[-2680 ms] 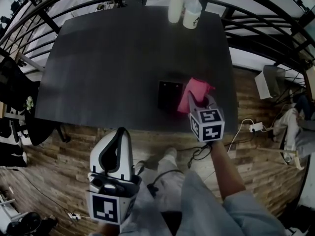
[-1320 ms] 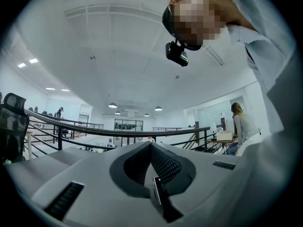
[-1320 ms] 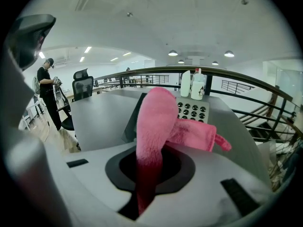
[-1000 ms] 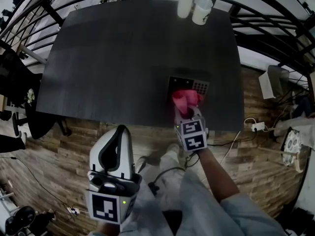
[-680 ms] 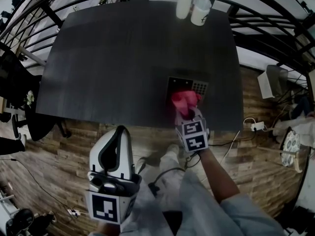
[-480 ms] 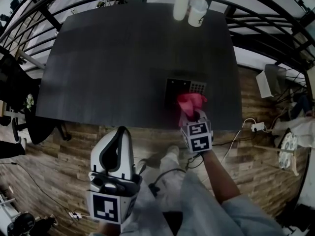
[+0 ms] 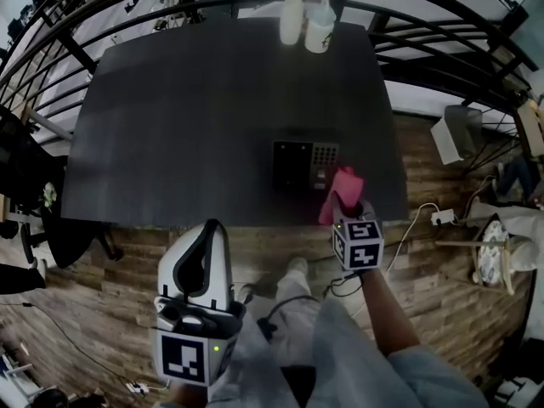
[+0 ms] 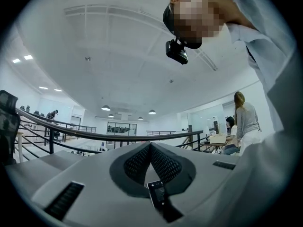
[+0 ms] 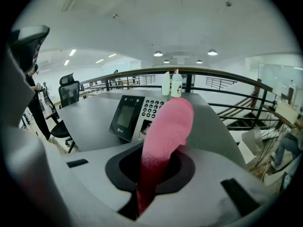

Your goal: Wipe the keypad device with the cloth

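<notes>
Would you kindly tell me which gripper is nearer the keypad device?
The right gripper, holding the cloth, is beside the keypad device's near-right corner; the left gripper hangs beyond the table's near edge.

No words or numbers clear enough to read: too tiny on the buttons of the keypad device (image 9: 137,117), too blurry on the label of the bottle (image 9: 176,87), just black-and-white squares on the marker cubes (image 7: 358,243).
</notes>
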A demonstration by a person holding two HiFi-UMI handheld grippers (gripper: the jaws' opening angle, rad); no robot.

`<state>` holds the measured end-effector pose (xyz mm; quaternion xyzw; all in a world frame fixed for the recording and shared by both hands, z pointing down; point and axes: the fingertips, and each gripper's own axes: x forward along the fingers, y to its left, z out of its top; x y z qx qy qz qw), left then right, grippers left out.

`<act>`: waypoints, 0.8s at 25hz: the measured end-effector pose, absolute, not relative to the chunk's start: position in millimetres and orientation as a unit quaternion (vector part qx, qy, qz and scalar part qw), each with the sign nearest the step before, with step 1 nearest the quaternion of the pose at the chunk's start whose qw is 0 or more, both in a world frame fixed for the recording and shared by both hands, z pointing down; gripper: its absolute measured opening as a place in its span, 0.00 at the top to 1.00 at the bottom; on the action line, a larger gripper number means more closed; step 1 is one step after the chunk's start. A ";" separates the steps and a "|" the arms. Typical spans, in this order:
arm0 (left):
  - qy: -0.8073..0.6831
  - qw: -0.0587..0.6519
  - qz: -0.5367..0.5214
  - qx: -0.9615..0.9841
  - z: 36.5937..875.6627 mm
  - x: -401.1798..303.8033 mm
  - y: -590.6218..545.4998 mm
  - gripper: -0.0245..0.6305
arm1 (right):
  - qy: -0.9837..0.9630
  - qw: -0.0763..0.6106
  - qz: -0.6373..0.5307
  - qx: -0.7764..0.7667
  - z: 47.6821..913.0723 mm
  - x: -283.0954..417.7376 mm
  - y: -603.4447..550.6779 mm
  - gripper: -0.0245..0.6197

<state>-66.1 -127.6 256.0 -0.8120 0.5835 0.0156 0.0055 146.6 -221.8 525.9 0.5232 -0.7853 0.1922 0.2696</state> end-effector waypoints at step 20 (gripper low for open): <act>0.552 0.044 0.033 -0.832 225.1 -37.7 -120.0 0.95 | -0.810 0.147 0.086 0.562 383.0 157.6 -178.4 0.92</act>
